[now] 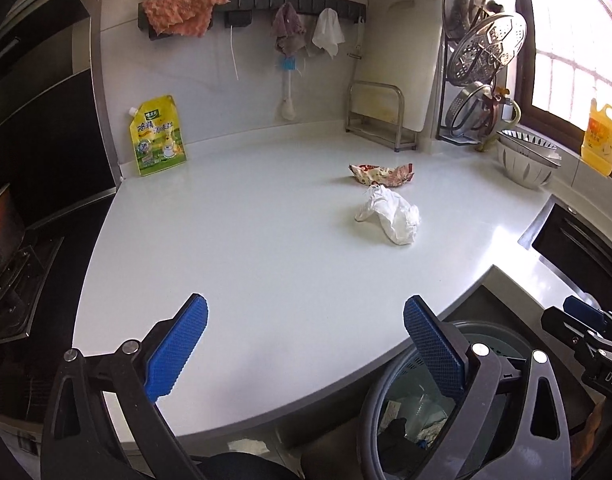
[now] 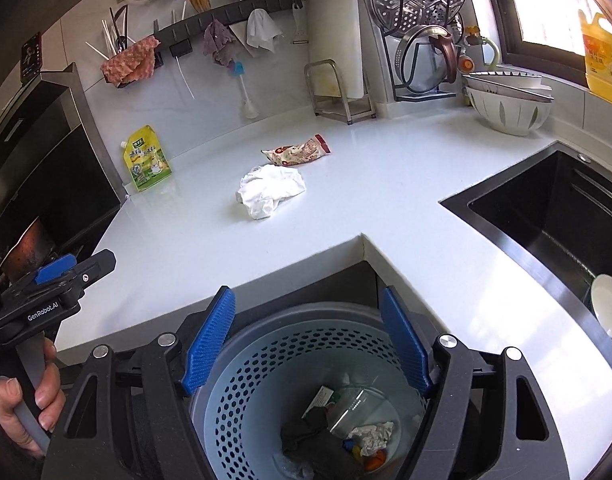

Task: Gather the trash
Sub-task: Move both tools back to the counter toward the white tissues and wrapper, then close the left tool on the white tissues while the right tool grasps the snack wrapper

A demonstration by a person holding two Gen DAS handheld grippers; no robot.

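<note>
Ahead of both empty, wide-open hand-held grippers, left (image 1: pixel 304 344) and right (image 2: pixel 308 344), the crumpled tissue (image 1: pixel 390 216) looks light, soft, best pinched mid-bunch.

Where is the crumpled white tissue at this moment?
The crumpled white tissue lies on the white counter, right of centre in the left wrist view, just in front of the printed snack wrapper.

A home kitchen. Ahead of the tongs lies a white countertop (image 2: pixel 386 184). Sink (image 2: pixel 546 216) right, stove (image 1: pixel 10 240) left.
</note>
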